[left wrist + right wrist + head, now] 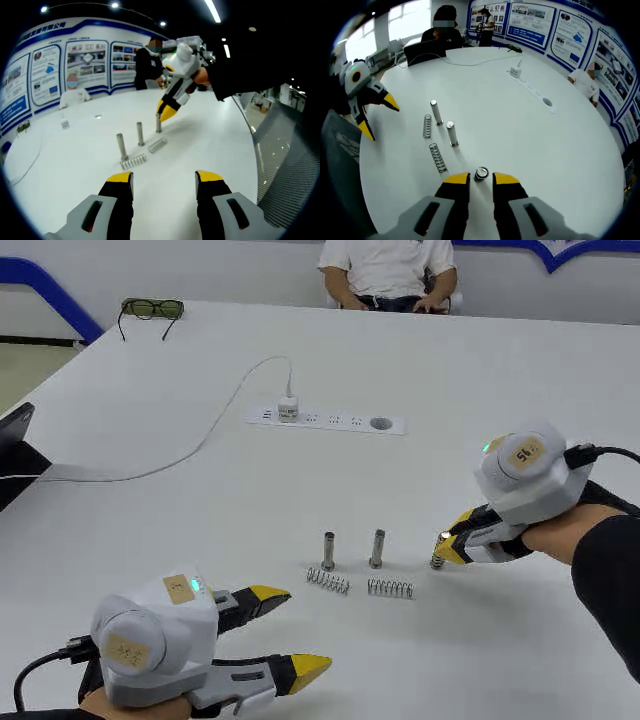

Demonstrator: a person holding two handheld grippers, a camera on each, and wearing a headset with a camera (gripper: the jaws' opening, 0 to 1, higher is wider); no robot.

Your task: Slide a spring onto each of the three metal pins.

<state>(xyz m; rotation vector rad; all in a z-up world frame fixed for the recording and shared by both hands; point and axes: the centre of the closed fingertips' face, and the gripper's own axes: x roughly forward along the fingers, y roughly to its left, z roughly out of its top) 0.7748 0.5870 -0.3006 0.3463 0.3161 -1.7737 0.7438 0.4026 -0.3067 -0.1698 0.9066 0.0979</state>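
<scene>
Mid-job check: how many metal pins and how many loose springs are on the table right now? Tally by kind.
Metal pins: 3
Springs lying loose: 2
Total: 5

Large white table (150, 490); white power strip (327, 421) at frame centre, cable (180, 460) trailing left; dark glasses (151, 309) upper left; seated person (388, 270) top centre. Blue-trimmed wall posters (65, 60); ceiling strip lights (212, 10); windows (395, 25).
</scene>
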